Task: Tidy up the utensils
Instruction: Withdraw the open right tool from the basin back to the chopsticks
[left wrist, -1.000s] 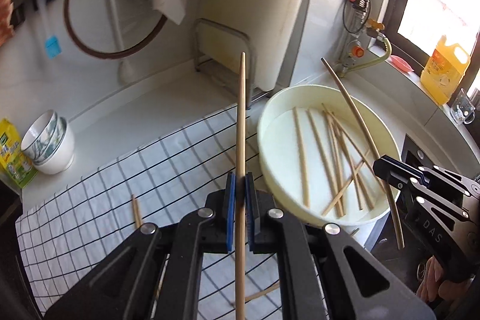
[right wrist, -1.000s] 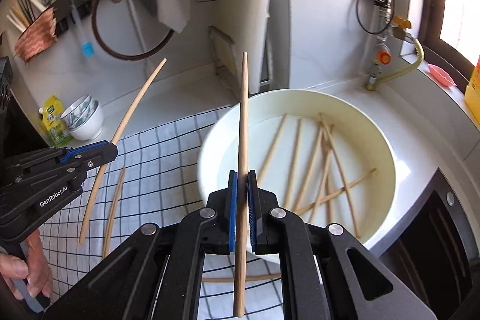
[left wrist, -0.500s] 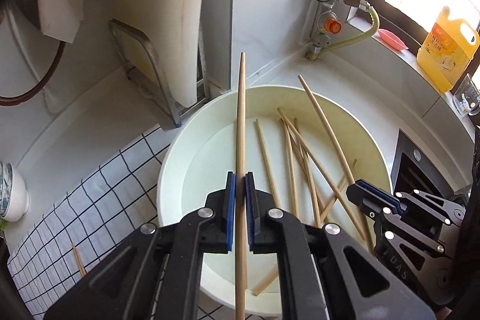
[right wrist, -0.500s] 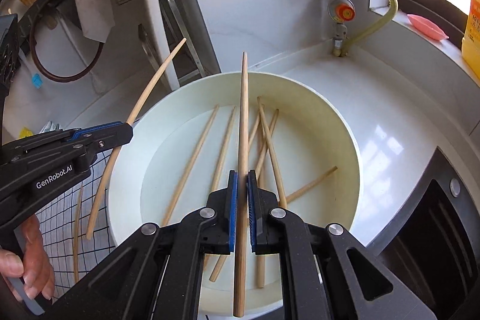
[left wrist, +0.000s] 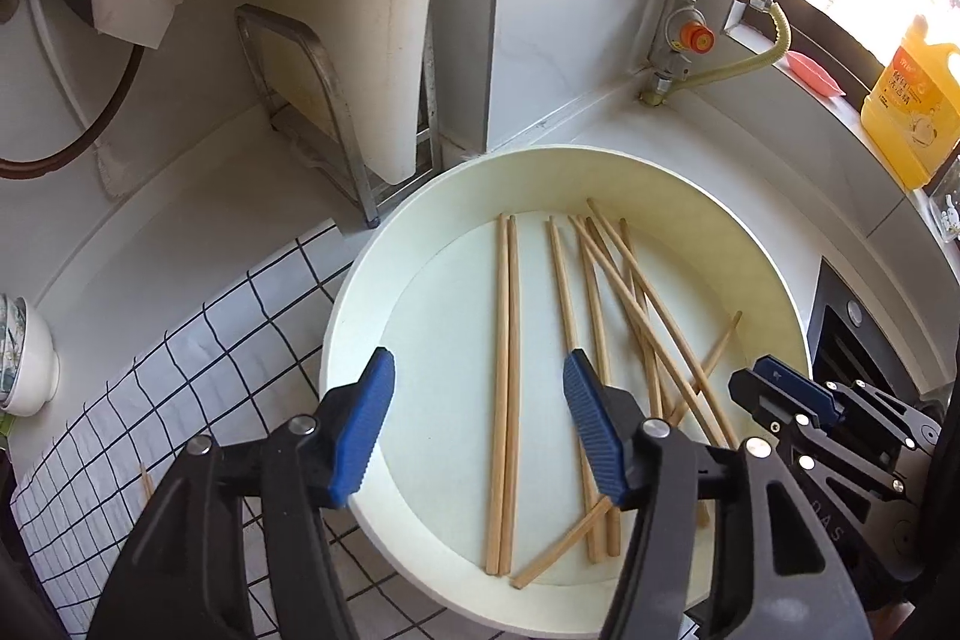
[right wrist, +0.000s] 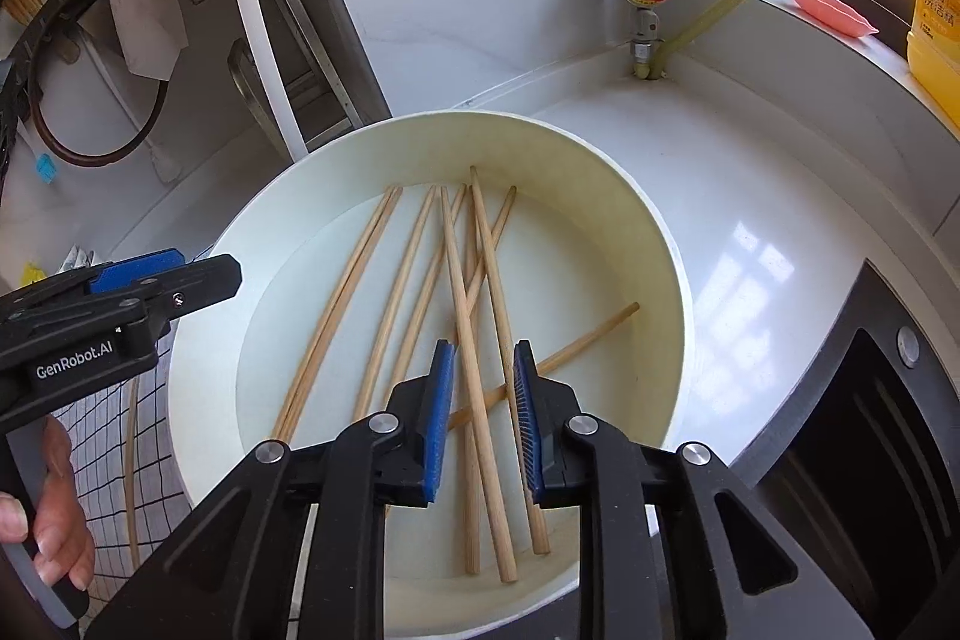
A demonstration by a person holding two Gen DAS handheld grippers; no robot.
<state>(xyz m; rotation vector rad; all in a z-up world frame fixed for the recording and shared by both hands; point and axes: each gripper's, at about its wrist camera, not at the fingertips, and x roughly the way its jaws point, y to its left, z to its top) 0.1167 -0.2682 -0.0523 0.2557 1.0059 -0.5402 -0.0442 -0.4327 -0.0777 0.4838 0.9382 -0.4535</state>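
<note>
White worktop [left wrist: 708, 160] runs along the wall to a window corner; a checked cloth [left wrist: 198, 370] covers its left part, and a big round cream basin [left wrist: 708, 220] sits at the cloth's right edge. Chopsticks [left wrist: 504, 388] lie in the basin: a neat pair side by side toward its left, the rest crossed in a loose heap toward its right. Two or so more chopsticks [right wrist: 129, 460] remain on the cloth, one just beside the basin. Left gripper [left wrist: 480, 424] hangs over the basin; its jaws have just been opening and now stand wide, holding nothing, the neat pair lying below the gap. Right gripper [right wrist: 483, 418] also over the basin; its jaws have just been opening, a narrow gap only, and one chopstick of the heap runs through that gap — it looks released, pads not pressing it. Risks, as judged: with the right jaws so little apart, lifting away could snag that stick and flick it out; the two grippers are near each other over the basin and could knock together; the crossed heap could shift or roll if bumped. Writing: "GenRobot.AI" on the left gripper's body in the right view; "DAS" partly legible on the right gripper; yellow bottle [left wrist: 912, 100] on the sill has a label too small to read.
</note>
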